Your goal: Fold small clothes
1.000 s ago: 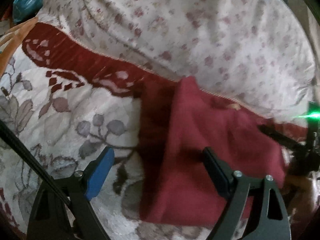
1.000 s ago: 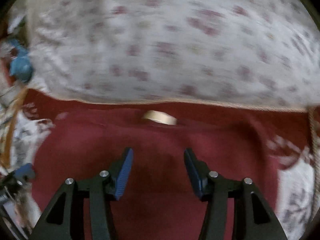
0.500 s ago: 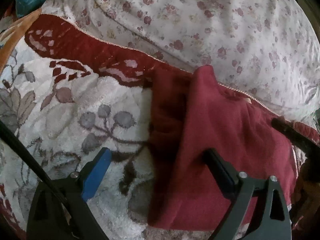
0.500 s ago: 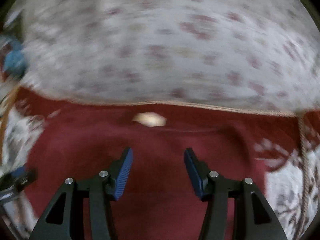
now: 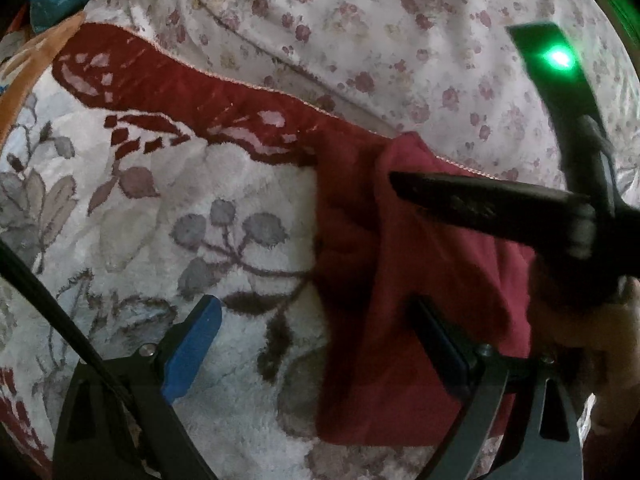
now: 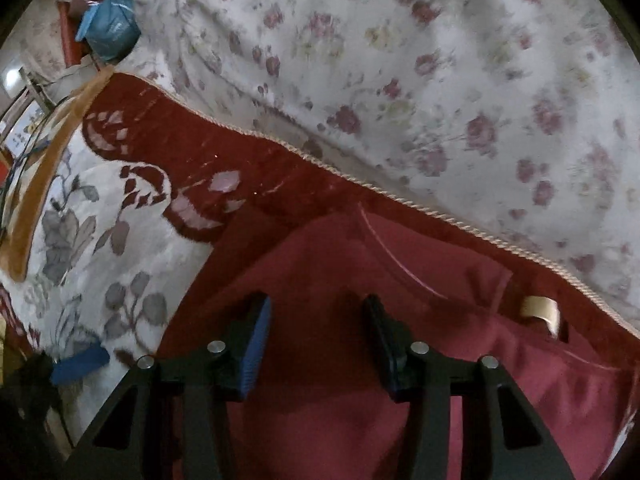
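Observation:
A dark red garment (image 5: pixel 420 304) lies folded on a flowered fleece blanket (image 5: pixel 160 216); in the right wrist view the garment (image 6: pixel 328 360) shows a cream neck label (image 6: pixel 540 310). My left gripper (image 5: pixel 320 344) is open and empty, its jaws straddling the garment's left edge. My right gripper (image 6: pixel 316 336) is open and empty, low over the garment. The right gripper also shows in the left wrist view (image 5: pixel 492 204), reaching across the garment from the right with a green light on it.
A white sheet with pink flowers (image 5: pixel 400 40) rises behind the blanket's red border (image 5: pixel 192 92). A blue bag (image 6: pixel 110 24) and clutter sit at the far left. A black cable (image 5: pixel 48 308) crosses the left view's lower left.
The right gripper has swung left and turned, so the label now sits at its right. It has come far into the left wrist view. The left gripper has shifted slightly.

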